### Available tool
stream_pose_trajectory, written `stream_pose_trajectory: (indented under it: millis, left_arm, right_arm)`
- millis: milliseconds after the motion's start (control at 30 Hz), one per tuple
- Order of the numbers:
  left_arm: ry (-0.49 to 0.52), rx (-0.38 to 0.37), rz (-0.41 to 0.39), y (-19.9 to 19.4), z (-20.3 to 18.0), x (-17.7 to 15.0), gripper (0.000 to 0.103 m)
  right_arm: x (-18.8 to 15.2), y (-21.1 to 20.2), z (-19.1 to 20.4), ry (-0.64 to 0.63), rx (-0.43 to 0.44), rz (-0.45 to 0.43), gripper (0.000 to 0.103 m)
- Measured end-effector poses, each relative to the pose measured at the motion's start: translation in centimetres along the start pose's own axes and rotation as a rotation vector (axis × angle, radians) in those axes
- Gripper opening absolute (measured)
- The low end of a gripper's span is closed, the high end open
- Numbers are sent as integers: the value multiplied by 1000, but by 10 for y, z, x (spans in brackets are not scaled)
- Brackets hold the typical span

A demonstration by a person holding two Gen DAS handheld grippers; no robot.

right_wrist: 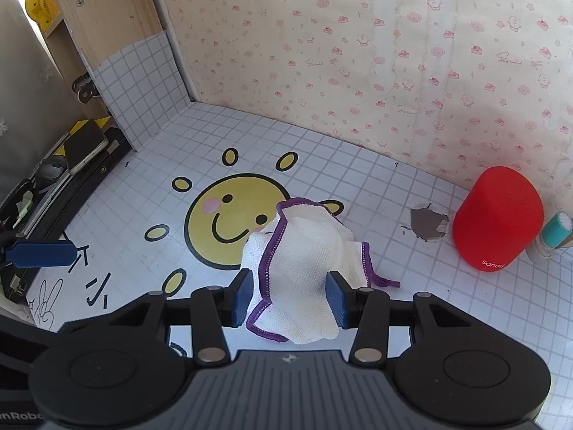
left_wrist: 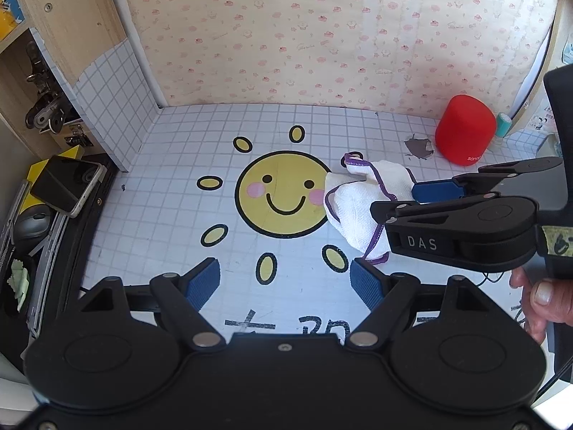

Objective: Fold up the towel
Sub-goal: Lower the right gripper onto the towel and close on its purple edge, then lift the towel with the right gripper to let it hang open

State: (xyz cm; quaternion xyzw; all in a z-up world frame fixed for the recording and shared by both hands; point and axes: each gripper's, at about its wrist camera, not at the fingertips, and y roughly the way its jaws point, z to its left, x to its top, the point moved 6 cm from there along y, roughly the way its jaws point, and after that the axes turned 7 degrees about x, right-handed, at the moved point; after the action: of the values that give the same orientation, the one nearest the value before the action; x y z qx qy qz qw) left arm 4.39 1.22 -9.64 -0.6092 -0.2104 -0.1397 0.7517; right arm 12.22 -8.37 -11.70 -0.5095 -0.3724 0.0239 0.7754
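— Both grippers, please. How do they stand?

— Left gripper [left_wrist: 285, 279] first: its two blue ribbed pads [left_wrist: 203, 279] are wide apart and nothing is between them. It hangs above the white tabletop with grey grid lines [left_wrist: 172, 215], over the lower rays of the yellow smiling sun sticker [left_wrist: 283, 195].

— And the right gripper [right_wrist: 290, 299]?

— It comes in from the right side of the left wrist view, and a hand [left_wrist: 537, 301] holds its black handle. Its blue pads are partly apart, with the cloth between them. From its own camera I see a gap on each side between pad and cloth, so I think the pads are not pressing it, but the view is too poor there to be sure.

— Where is the towel?

— Small white woven towel with purple stitched edge [right_wrist: 308, 268] lies crumpled in a heap on the tabletop, not flat. It covers the right edge of the sun sticker's face, and one corner with a purple loop points to the back wall.

— What stands around?

— Red rounded fabric speaker [right_wrist: 497, 218] is at the right, well apart from the towel. Between them the table covering has a torn grey-brown patch [right_wrist: 428, 225]. A small teal and white bottle [right_wrist: 553, 234] stands just beside the speaker. Behind is a cream wallpaper with pink cartoon prints [right_wrist: 358, 53]. At the far left, off the tabletop, a dark phone [left_wrist: 66, 184] lies on a yellow thing.
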Motion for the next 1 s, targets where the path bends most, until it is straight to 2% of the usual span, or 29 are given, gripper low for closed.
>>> stream_pose_trajectory:
  millis: [133, 200, 367, 433, 667, 700, 767, 1000]
  left_arm:
    - [0, -7, -1, 0, -1, -1, 81]
    - [12, -14, -5, 0, -4, -2, 81]
    - [63, -40, -20, -1, -15, -5, 81]
    - [69, -45, -21, -1, -18, -5, 81]
    - [78, -87, -19, -1, -27, -4, 81]
    - [77, -91, -19, 0, -28, -4, 81]
    - [80, -93, -24, 0, -30, -4, 81]
    - [135, -101, -58, 2, -48, 3, 80]
  right_arm:
    - [0, 0, 0, -11, -2, -5, 24]
    - [0, -1, 0, 2, 13, -9, 19]
    - [1, -7, -2, 22, 29, -29, 19]
    - [2, -11, -3, 23, 31, -40, 15]
    - [3, -18, -7, 33, 49, -56, 13]
    - [3, -18, -8, 32, 41, -56, 7]
    - [3, -20, -9, 37, 43, -67, 5]
    - [6, -32, -6, -8, 47, -94, 4]
